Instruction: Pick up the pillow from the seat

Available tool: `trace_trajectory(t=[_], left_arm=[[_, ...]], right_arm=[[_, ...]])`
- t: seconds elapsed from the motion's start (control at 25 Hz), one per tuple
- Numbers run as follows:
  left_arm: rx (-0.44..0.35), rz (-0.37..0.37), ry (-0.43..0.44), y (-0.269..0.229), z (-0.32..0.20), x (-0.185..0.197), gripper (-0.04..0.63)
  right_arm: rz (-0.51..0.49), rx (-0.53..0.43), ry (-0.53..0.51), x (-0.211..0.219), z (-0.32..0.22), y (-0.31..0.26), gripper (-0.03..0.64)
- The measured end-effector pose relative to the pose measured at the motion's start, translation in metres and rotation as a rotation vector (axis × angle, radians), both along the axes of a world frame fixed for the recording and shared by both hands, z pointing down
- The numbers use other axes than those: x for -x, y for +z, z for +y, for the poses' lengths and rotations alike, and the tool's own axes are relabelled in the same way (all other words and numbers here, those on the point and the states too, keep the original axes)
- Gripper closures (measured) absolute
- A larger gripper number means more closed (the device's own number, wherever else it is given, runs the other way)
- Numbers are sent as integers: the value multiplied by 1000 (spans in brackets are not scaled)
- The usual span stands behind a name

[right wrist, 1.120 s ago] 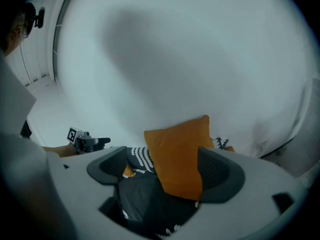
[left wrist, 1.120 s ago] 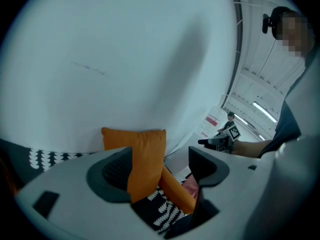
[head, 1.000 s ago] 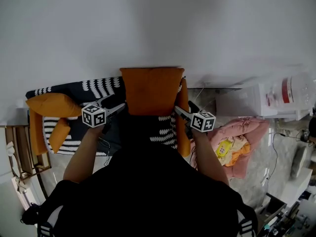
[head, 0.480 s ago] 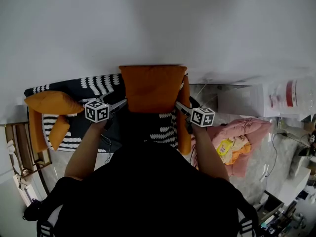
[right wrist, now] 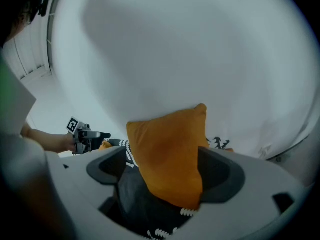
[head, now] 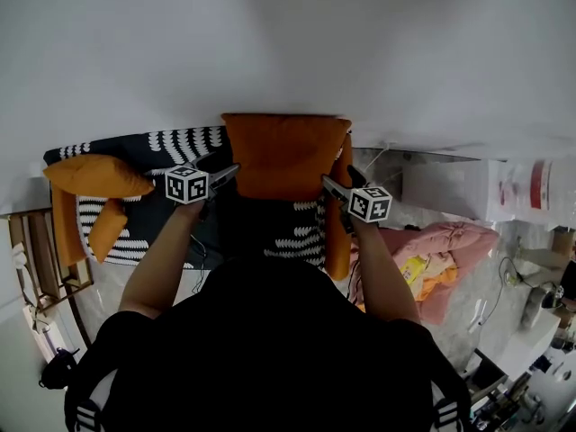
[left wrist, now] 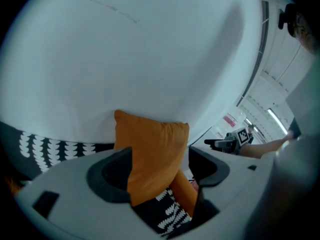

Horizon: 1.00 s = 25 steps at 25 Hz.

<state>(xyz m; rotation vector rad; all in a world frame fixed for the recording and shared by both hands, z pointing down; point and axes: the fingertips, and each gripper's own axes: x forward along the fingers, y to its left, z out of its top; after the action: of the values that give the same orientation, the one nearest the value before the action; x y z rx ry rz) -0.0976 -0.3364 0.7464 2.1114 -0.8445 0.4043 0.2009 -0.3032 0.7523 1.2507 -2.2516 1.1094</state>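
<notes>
A square orange pillow (head: pixel 283 156) hangs upright in front of the white wall, above the dark patterned seat (head: pixel 297 232). My left gripper (head: pixel 227 166) is shut on its left edge and my right gripper (head: pixel 329 184) on its right edge. In the left gripper view the pillow (left wrist: pixel 150 154) fills the space between the jaws of the left gripper (left wrist: pixel 160 176). The right gripper view shows the same: the pillow (right wrist: pixel 170 154) is wedged between the jaws of the right gripper (right wrist: pixel 165 176). Its lower corners are hidden inside the jaws.
The sofa's black-and-white cover (head: pixel 175 147) runs left, with two more orange cushions (head: pixel 99 176) on it. An orange side cushion (head: pixel 338 237) stands at the seat's right. A pink heap of cloth (head: pixel 441 250) and a white box (head: pixel 486 187) lie further right, a wooden rack (head: pixel 36 264) at far left.
Both grippers have shifted toward the wall and sunk a little, carrying the pillow with them. The hold on both edges looks the same.
</notes>
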Motion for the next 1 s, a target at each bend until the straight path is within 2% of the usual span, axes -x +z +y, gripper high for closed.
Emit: trace_trajectory(t=[0.24, 0.48, 0.84, 1.0], left_arm=[[48, 18, -83, 25, -21, 4, 236], [68, -12, -77, 46, -31, -2, 236], [98, -49, -77, 74, -41, 4, 229], [103, -42, -63, 82, -49, 4, 224]], right_arm=[[34, 44, 0, -7, -10, 31, 184], [-41, 56, -2, -1, -17, 47, 181], [-23, 89, -9, -14, -33, 72, 176], [-30, 85, -36, -15, -48, 75, 172]])
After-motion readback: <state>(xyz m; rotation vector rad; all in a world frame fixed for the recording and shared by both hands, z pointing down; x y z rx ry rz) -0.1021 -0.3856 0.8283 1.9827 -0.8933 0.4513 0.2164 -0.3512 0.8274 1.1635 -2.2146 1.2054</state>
